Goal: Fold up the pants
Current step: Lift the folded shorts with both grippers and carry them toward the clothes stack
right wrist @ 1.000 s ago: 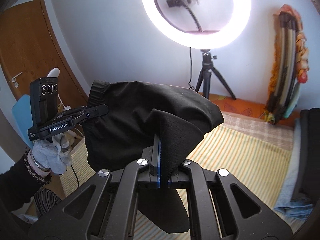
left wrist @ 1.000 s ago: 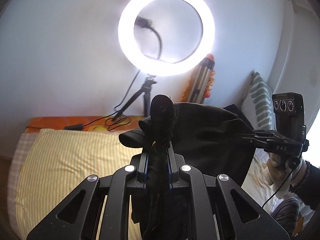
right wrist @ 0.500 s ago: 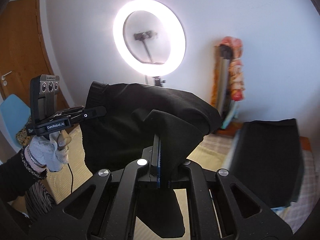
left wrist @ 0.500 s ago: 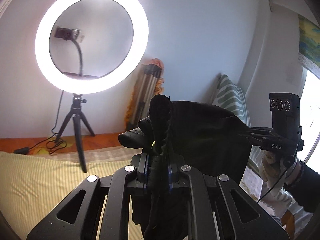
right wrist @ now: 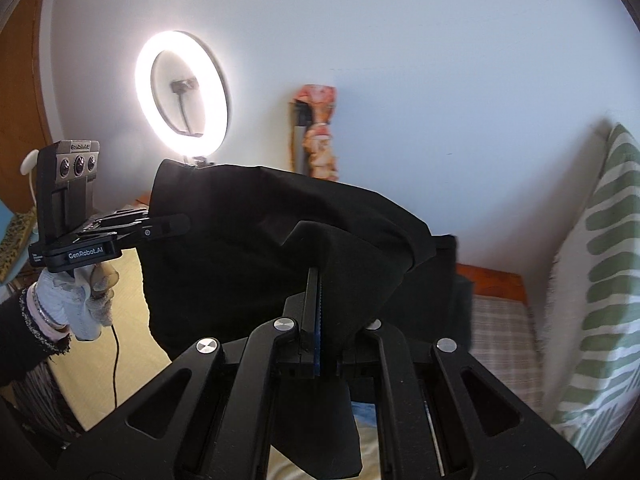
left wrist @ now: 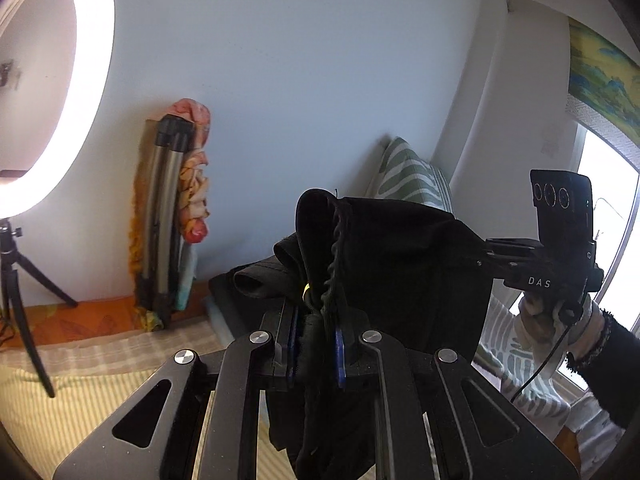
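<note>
Black pants [left wrist: 404, 264] hang in the air, stretched between both grippers above a bed. My left gripper [left wrist: 316, 312] is shut on the bunched elastic waistband. My right gripper [right wrist: 320, 300] is shut on another fold of the same pants [right wrist: 248, 248]. In the left wrist view the right gripper [left wrist: 486, 254] pinches the cloth's far edge. In the right wrist view the left gripper [right wrist: 180, 226] pinches the waistband end. The pants' lower part hangs out of sight below the jaws.
A lit ring light [right wrist: 182, 92] stands on a tripod [left wrist: 20, 300] at the wall. A folded metal frame with orange cloth [left wrist: 172, 216] leans there. A green-striped pillow [right wrist: 600, 280] is right. The striped bedsheet [left wrist: 80, 396] lies below, with dark folded clothes [right wrist: 452, 280] on it.
Both grippers have swung to the right together with the pants held taut. The ring light has slid to the left edge of the left view; the pillow has come into the right view.
</note>
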